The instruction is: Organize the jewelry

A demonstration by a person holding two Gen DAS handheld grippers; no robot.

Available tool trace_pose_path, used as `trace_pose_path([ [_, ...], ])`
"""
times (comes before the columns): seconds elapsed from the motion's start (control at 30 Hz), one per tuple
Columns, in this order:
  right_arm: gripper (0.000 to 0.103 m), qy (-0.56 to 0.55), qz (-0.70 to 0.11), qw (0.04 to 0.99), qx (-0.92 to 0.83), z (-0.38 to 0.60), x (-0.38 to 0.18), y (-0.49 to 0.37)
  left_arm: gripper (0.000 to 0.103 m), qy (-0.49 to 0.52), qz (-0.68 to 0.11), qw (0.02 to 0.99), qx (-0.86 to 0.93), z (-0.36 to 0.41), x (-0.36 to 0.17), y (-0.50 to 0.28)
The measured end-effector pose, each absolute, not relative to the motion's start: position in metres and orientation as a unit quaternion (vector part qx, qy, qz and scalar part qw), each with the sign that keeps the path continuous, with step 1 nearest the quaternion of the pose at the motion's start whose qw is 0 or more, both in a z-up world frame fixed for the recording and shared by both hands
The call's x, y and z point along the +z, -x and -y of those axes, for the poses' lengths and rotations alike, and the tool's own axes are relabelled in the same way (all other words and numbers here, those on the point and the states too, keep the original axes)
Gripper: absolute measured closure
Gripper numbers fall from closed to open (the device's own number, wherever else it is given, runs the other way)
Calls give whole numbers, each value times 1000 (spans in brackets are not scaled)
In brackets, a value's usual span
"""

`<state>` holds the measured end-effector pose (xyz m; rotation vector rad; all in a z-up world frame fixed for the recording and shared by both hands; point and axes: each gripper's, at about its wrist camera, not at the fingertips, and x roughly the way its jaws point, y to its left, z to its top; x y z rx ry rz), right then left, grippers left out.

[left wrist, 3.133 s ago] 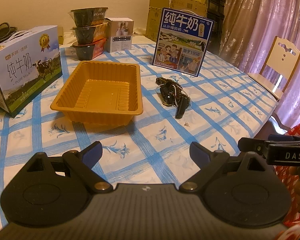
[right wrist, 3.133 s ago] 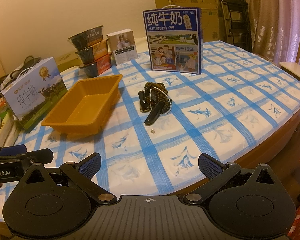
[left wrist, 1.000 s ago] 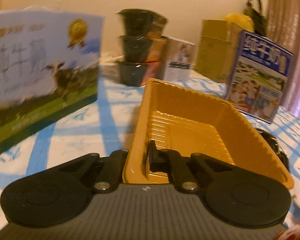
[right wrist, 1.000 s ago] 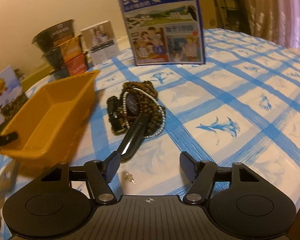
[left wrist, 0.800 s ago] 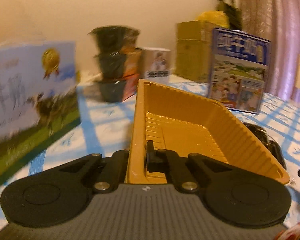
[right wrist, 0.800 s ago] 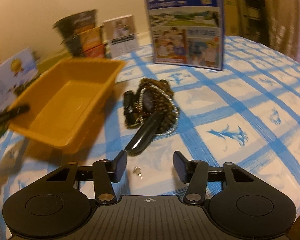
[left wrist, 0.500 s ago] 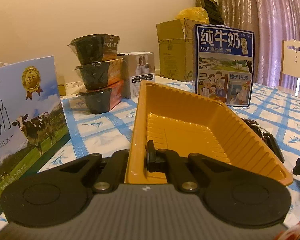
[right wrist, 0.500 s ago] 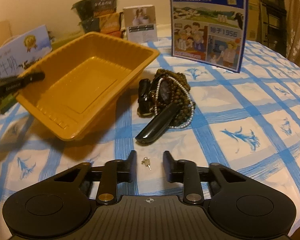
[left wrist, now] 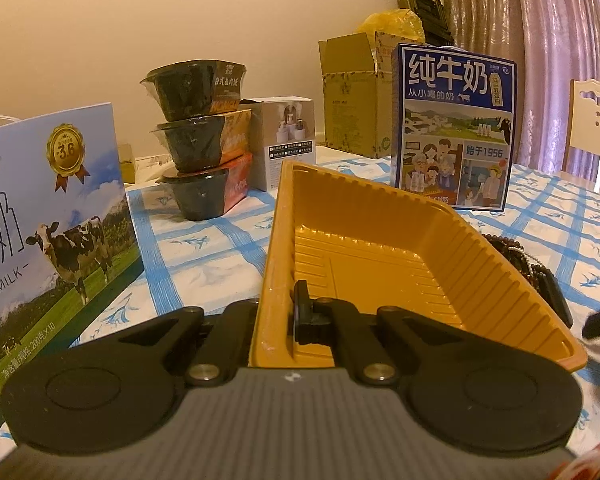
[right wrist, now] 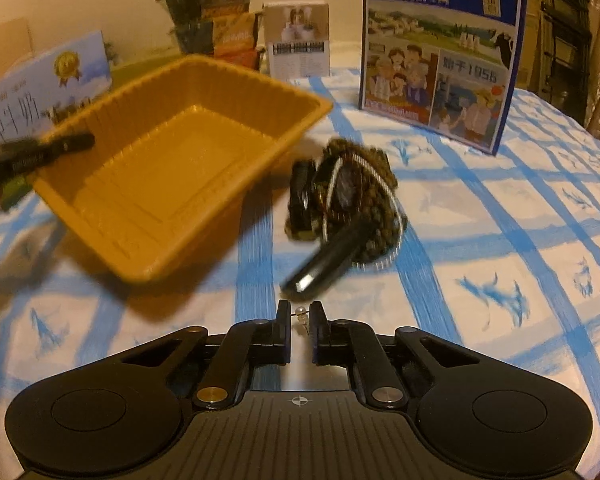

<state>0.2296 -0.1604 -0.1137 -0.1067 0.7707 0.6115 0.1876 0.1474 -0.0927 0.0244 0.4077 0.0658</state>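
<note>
Left wrist view: the left gripper (left wrist: pixel 276 316) is clamped on the near-left wall of the yellow tray (left wrist: pixel 380 256), one finger outside, one inside.
Why held so: likely to raise the tray off the blue-checked table (left wrist: pixel 204 264) and bring it close to the jewelry.
Surroundings: a milk carton box (left wrist: pixel 52 216) stands at the table's left edge, stacked black bowls (left wrist: pixel 198 136) and a blue milk box (left wrist: pixel 454 128) toward the far edge.
Change: half a second ago the grip looked the same; three seconds ago these fingers were wide apart, the tray resting on the table.
Right wrist view: the right gripper (right wrist: pixel 300 318) has its fingers nearly together around a small pearl stud earring (right wrist: pixel 301 314) near the table's front edge; actual contact cannot be told.
Jewelry pile: beaded bracelets and a watch (right wrist: pixel 344 196) lie just beyond, beside the tilted tray (right wrist: pixel 172 160).
Change: the gap has narrowed since half a second ago.
</note>
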Motion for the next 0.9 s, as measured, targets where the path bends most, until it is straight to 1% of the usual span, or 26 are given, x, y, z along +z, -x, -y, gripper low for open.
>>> trace_pose_path([
  [0.27, 94, 15, -338, 866, 368, 125, -79, -252, 100, -14, -206, 978, 34, -147, -91, -189],
  [0.53, 94, 15, -339, 850, 404, 80, -82, -256, 100, -20, -208, 977, 31, -147, -90, -192],
  [0.57, 92, 16, -339, 851, 401, 77, -83, -256, 100, -20, -208, 977, 30, -147, -90, -192],
  [0.63, 85, 13, -342, 851, 397, 74, -85, -255, 100, -20, -209, 977, 30, -147, -90, -192],
  [0.7, 69, -4, -342, 853, 395, 78, -85, -254, 100, -21, -209, 977, 30, -147, -90, -193],
  [0.77, 65, -14, -336, 861, 382, 88, -82, -249, 100, -21, -209, 977, 29, -147, -90, -193],
  [0.83, 64, -17, -328, 871, 367, 102, -79, -244, 100, -20, -209, 977, 29, -147, -90, -193],
  [0.9, 64, -21, -337, 877, 343, 120, -80, -240, 100, -21, -209, 977, 29, -147, -90, -193],
])
